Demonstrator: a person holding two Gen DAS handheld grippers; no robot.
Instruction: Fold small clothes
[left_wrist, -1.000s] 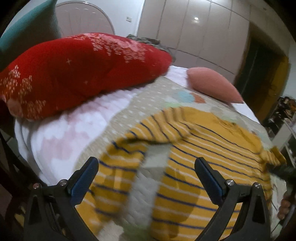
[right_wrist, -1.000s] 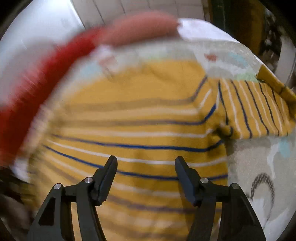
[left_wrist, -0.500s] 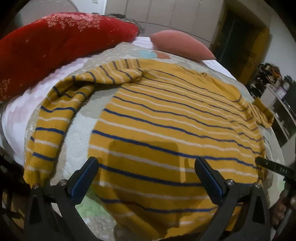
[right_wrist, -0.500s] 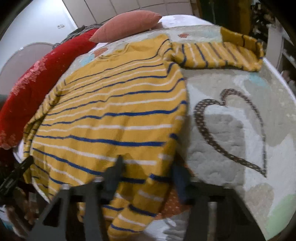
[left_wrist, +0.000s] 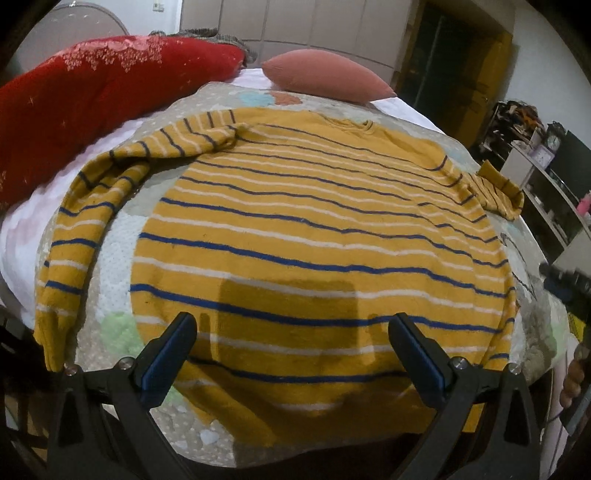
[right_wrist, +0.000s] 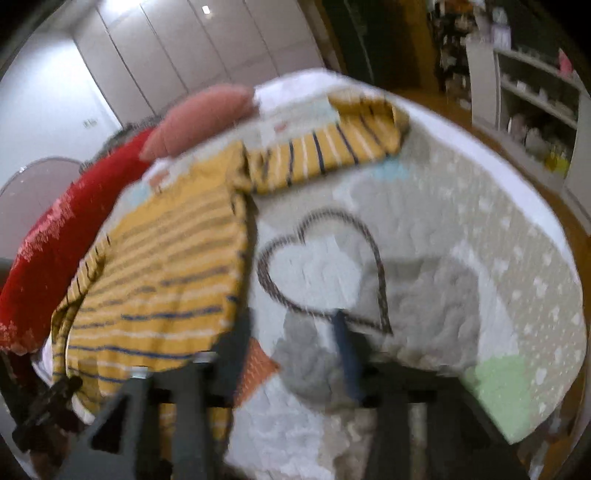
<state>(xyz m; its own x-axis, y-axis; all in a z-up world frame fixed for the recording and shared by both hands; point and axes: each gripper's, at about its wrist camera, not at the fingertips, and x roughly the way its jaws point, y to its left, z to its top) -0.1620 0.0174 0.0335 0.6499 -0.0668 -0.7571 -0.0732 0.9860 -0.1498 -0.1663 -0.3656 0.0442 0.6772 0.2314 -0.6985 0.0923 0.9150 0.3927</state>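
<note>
- Left wrist view: the striped sweater (left_wrist: 317, 236) lies spread flat, front up, across the quilt (left_wrist: 122, 236) on the bed, its hem at the near edge and its neck toward the pink pillow (left_wrist: 325, 75) at the far end. One sleeve curves down along the left edge beside the red blanket (left_wrist: 92, 92); the other is bunched at the right edge. The left claw (left_wrist: 291, 354) hangs released above the hem, its blue pads wide apart with nothing between them.
- Right wrist view: blurred. The sweater (right_wrist: 166, 266) fills the left part of the bed, its right sleeve (right_wrist: 325, 151) stretched toward the far right corner. The right claw (right_wrist: 291, 347) has just been opening; its jaws stand apart over the bare quilt (right_wrist: 480, 258) beside the hem, holding nothing.
- Progress: the sweater looks laid out only. No fold shows yet; sleeves and body all remain to be folded.
</note>
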